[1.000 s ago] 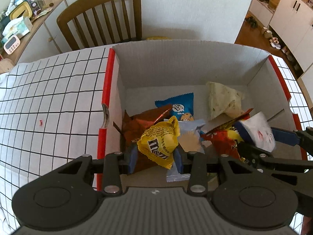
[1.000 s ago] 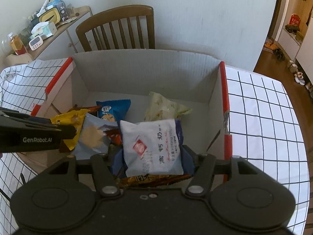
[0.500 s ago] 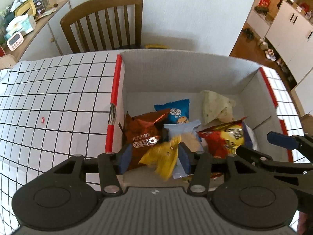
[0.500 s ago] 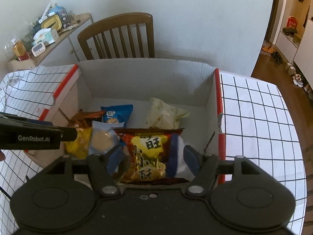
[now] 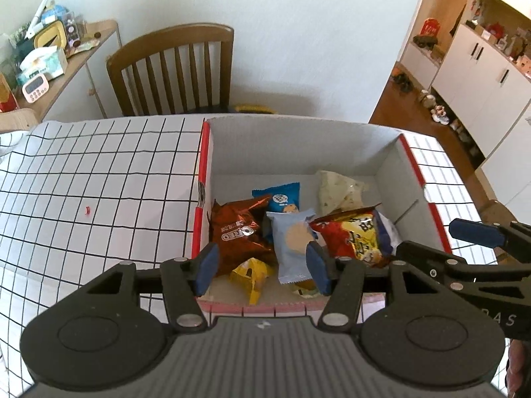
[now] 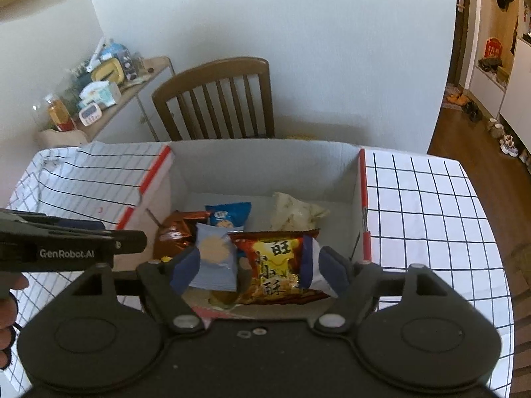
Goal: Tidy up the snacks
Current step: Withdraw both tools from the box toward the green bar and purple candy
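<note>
An open cardboard box with red rims holds several snack packs: a brown Oreo bag, a yellow M&M's bag, a pale blue cracker pack, a blue cookie pack, a pale green pouch, a red-and-yellow bag. My left gripper is open and empty above the box's near edge. My right gripper is open and empty over the red-and-yellow bag and a white pack.
The box sits on a table with a white grid-pattern cloth. A wooden chair stands behind the table. A sideboard with clutter is at the far left. A small red scrap lies on the cloth.
Both grippers opened and pulled back up. The yellow M&M's bag dropped from the left gripper and the white pack from the right gripper into the box.
</note>
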Available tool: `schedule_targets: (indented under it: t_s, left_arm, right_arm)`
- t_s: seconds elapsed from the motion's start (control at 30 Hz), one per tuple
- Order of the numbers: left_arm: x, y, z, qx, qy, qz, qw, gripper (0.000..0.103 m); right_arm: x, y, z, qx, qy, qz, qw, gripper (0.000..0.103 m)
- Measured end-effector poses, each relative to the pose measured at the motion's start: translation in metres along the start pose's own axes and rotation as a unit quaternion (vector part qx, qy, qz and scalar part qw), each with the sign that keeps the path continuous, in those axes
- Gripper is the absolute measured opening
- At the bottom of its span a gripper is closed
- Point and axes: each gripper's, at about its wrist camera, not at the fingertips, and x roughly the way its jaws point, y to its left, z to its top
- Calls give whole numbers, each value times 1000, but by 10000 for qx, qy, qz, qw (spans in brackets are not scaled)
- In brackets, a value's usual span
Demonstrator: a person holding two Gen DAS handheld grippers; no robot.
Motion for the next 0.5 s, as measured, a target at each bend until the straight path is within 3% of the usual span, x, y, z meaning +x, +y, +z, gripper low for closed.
schedule_targets:
  t_s: [0.1, 0.17, 0.5]
  left_arm:
    - [-14, -1, -5, 28, -117, -78, 9999, 58]
    - [-24, -2, -9, 50, -203, -114, 9997, 63]
    - [-63, -1, -35, 177, -477, -292, 9983, 64]
  right_arm:
    - [-13, 5, -2, 4, -108, 93, 9999, 81]
    - [-23, 8, -3, -8, -199, 185, 9996, 83]
    - [-60, 25, -19, -92, -460, 516, 9976, 91]
